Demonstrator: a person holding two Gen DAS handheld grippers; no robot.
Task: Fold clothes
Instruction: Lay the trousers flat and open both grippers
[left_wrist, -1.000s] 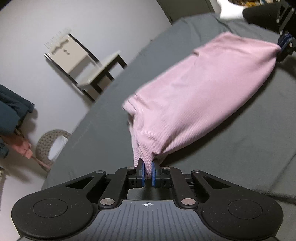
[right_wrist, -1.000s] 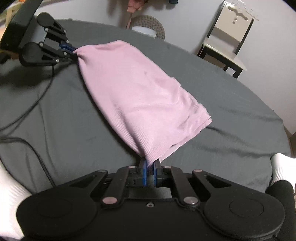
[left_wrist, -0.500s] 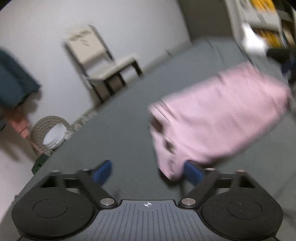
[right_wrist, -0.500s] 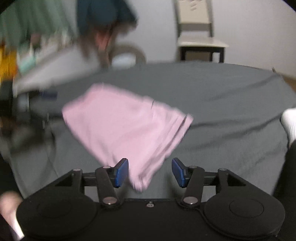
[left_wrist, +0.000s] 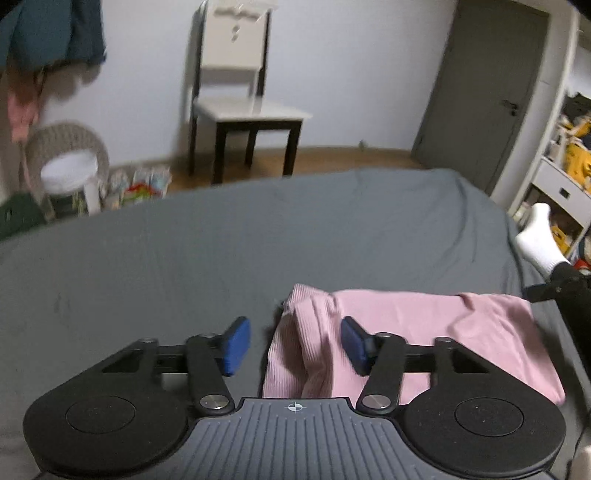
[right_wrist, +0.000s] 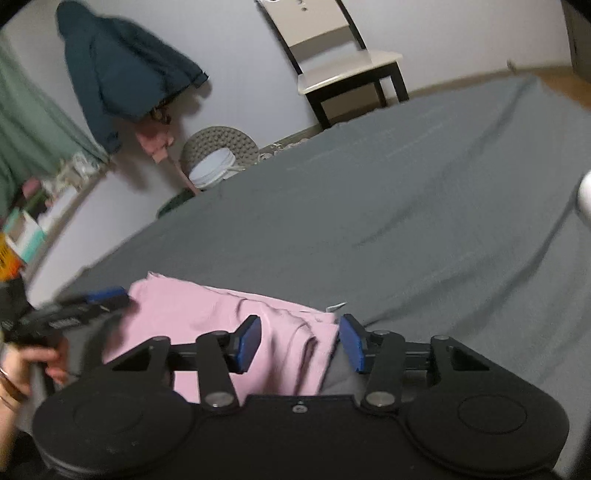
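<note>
We see the pink garment (left_wrist: 424, 332) lying on the grey sheet (left_wrist: 258, 251) of the bed, at its near edge, bunched and loosely folded rather than flat. In the left wrist view the left gripper (left_wrist: 293, 345) has its jaws spread wide, holding nothing; the garment's ribbed left end sits in the gap between the blue pads (left_wrist: 234, 347), and the rest of the cloth runs off to the right. In the right wrist view the right gripper (right_wrist: 299, 343) is likewise wide open and empty, with the garment's right end (right_wrist: 288, 332) lying between its pads (right_wrist: 249, 343). From that view we also see the left gripper (right_wrist: 92, 302) at the garment's far left corner, held by a hand (right_wrist: 26, 369); we cannot tell whether it touches the cloth. Past the bed stand a chair (left_wrist: 236, 92), a woven basket (left_wrist: 70, 158) and a dark jacket (right_wrist: 118, 66) hanging on the wall. A white sock (left_wrist: 539, 236) shows at the right edge of the bed.
</note>
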